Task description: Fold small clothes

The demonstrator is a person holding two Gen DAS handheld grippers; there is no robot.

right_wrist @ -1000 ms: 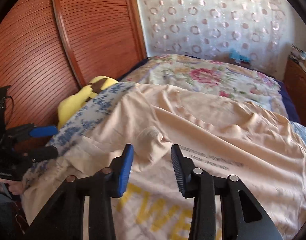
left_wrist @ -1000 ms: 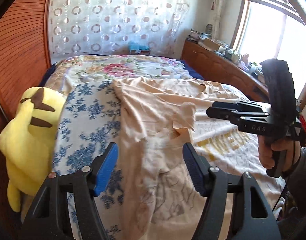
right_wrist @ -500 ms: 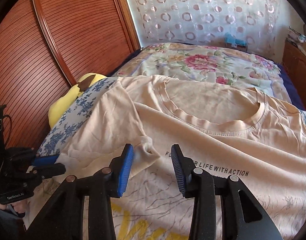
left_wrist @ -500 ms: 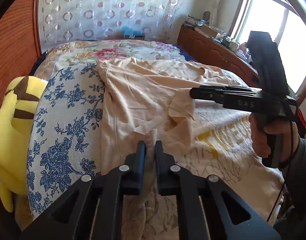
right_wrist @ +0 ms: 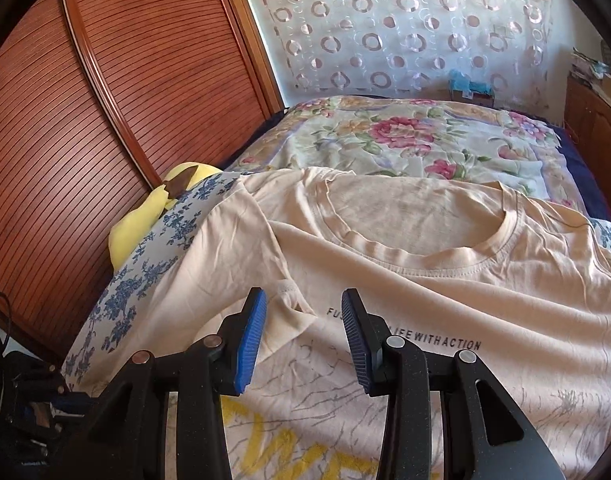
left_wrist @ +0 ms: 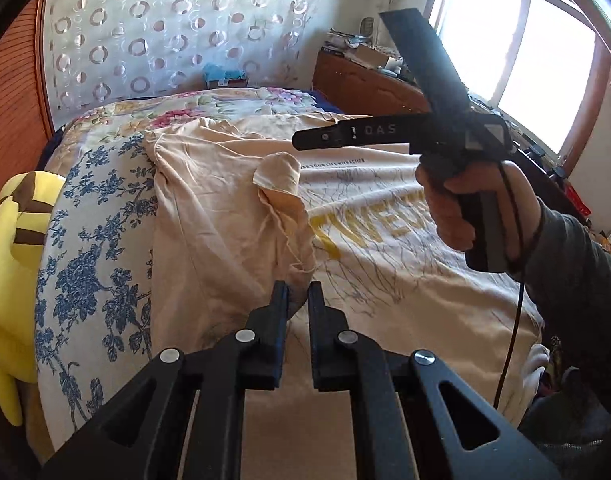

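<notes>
left jaws pinch t-shirt (left_wrist: 225, 216) fold, right jaws wide above sleeve; yellow plush (left_wrist: 13, 240) beside bed.

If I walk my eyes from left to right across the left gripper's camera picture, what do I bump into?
Yellow plush toy → blue flower bedsheet → folded-over side of the peach T-shirt → left gripper pinching its fold → yellow letters on the shirt → hand holding the right gripper.

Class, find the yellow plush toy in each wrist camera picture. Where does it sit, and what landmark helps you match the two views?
Left wrist view: yellow plush toy at the far left edge, beside the bed.
Right wrist view: plush toy left of centre, partly hidden behind the blue-flowered cover.
Shared landmark: the circle-patterned curtain.
</notes>
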